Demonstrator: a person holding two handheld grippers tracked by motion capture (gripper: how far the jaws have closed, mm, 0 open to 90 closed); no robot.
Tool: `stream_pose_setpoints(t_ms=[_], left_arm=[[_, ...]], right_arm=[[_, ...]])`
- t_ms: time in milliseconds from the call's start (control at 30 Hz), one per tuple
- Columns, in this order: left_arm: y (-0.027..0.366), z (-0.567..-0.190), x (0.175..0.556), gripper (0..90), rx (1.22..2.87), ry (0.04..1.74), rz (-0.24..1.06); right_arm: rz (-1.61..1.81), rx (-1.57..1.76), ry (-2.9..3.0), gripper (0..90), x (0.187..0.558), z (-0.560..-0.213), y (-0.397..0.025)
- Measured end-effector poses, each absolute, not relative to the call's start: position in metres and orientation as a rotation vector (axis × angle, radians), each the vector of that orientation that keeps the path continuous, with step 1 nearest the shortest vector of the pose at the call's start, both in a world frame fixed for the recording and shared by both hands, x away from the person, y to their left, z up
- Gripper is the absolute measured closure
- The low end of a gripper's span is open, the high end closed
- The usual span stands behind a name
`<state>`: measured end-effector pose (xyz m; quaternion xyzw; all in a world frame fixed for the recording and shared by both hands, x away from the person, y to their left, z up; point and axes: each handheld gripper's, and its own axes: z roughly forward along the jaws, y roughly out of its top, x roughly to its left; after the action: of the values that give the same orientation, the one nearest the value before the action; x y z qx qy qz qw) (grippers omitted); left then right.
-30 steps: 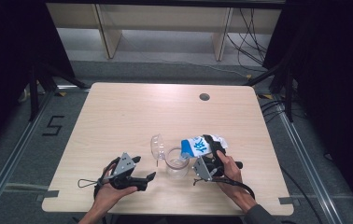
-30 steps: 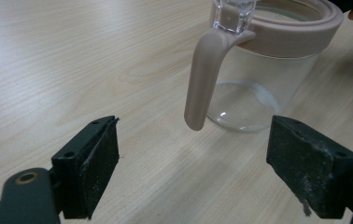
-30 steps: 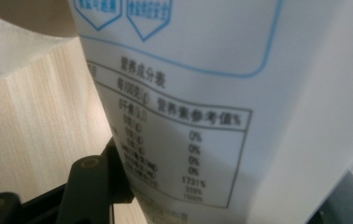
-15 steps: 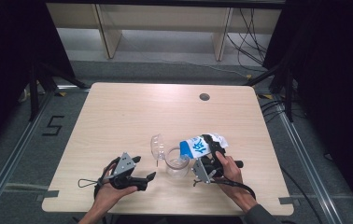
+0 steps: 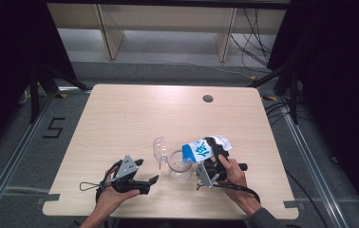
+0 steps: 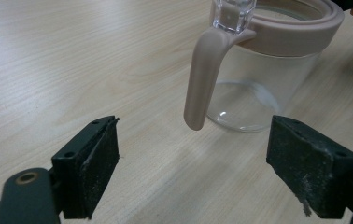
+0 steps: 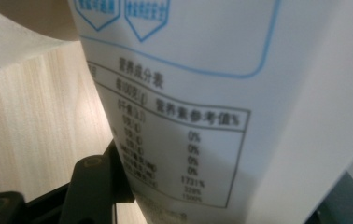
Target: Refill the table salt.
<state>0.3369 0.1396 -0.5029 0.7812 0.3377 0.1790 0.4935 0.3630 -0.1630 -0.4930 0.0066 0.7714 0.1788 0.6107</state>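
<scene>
A blue-and-white bag (image 5: 205, 149) is clamped in the right gripper (image 5: 211, 164) and tipped over the clear jar (image 5: 179, 165), which stands near the front edge of the surface (image 5: 120, 114). The left gripper (image 5: 142, 178) is held released, just beside the jar's pink-rimmed handle (image 6: 202, 79).

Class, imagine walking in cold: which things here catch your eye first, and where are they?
The blue-and-white bag tipped over the clear jar, near the table's front edge, held in the right gripper. Beside the jar its clear lid hangs open. The left gripper rests open at front left.
</scene>
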Motion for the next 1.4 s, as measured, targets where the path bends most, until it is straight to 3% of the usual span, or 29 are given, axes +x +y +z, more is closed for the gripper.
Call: stream_pose_setpoints(t_ms=[1400], left_arm=[[0.1390, -0.5033, 0.3369, 16.5, 1.886, 0.815, 0.430]], right_arm=[[0.328, -0.104, 1.697, 46.5, 0.3609, -0.4886, -0.1607]])
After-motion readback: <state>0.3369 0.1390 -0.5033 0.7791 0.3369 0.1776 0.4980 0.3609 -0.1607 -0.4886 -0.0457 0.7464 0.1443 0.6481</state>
